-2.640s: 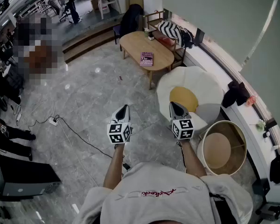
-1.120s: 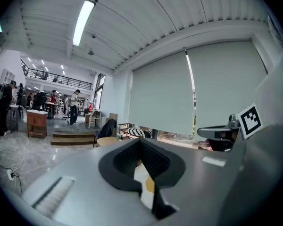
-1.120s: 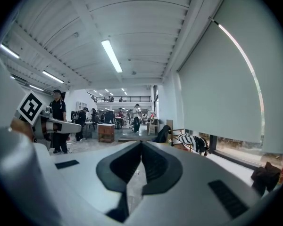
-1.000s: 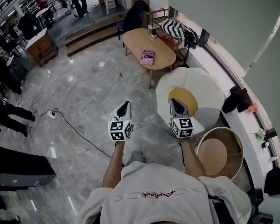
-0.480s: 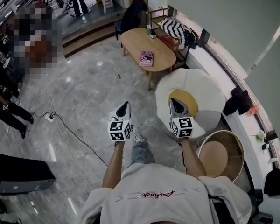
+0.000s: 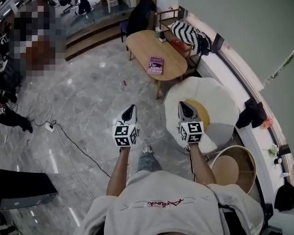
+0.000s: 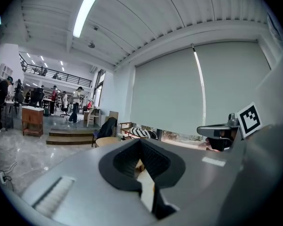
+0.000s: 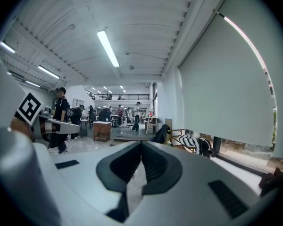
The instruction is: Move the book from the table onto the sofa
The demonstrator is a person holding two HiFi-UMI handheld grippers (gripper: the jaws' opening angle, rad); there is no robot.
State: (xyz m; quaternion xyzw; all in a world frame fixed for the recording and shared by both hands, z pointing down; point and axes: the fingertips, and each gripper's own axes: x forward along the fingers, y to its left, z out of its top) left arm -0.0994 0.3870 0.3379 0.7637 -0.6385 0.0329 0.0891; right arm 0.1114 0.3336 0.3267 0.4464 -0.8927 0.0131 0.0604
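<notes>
A pink book lies on the near end of an oval wooden table far ahead of me. Behind the table stands a wooden-framed sofa with a black-and-white striped throw; that throw also shows in the right gripper view. My left gripper and right gripper are held side by side at chest height, both shut and empty, well short of the table. The left gripper points toward the table. The right gripper has its jaws pressed together.
A white egg-shaped seat with a yellow centre lies under my right gripper. A round wooden drum stool stands at the near right. A cable and power strip cross the marble floor at the left. People stand at the far left.
The person has stepped forward: a foot now shows under the grippers, and the egg-shaped seat and drum stool have slid lower in the head view. Both grippers stay shut, side by side.
</notes>
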